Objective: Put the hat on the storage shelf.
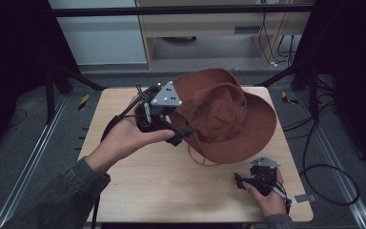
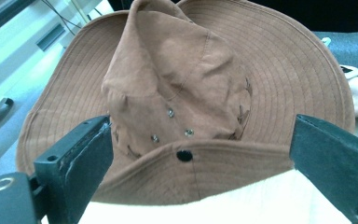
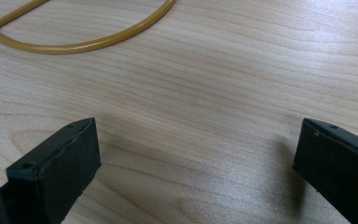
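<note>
I have the left gripper (image 1: 183, 133) up against the near-left brim of the brown hat (image 1: 224, 114), which sits on the far right part of the table (image 1: 171, 181); its jaws are spread wide, grasping nothing. My right gripper (image 1: 240, 181) rests low at the near right, released too, with the hat's yellowish cord (image 3: 74, 44) lying just beyond it.

Your high view's dim with black corners; gripper views brighter, jaws soft-focus, glare on the table (image 3: 261, 60).
</note>
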`<control>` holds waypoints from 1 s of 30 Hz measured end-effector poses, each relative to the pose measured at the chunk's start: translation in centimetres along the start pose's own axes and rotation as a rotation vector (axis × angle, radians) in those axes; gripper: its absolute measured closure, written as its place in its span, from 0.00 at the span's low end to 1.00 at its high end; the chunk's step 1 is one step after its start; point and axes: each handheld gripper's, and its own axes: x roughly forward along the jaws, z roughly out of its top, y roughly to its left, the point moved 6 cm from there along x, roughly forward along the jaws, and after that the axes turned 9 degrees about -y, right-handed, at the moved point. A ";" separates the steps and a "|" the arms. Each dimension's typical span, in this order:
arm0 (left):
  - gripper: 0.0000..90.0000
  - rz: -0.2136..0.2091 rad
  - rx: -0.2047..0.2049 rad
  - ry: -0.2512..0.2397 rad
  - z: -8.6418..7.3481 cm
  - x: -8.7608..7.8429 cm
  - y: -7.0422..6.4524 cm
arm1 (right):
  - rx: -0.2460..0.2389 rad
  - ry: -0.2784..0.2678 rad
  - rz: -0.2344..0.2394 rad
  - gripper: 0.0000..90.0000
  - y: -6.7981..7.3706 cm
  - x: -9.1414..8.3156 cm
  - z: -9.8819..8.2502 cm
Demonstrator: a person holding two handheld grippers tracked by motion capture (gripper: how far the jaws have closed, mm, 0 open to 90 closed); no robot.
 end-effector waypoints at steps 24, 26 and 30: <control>0.05 0.056 -0.102 -0.024 -7.6 -2.6 -0.2 | 0.000 0.000 -0.001 0.01 0.0 0.0 0.0; 0.05 0.057 -0.110 -0.019 -8.3 -2.5 -0.1 | 0.000 0.000 0.000 0.01 0.0 0.0 0.0; 0.05 0.064 -0.126 -0.013 -9.7 -2.3 0.0 | 0.000 0.000 0.000 0.01 0.0 0.0 0.0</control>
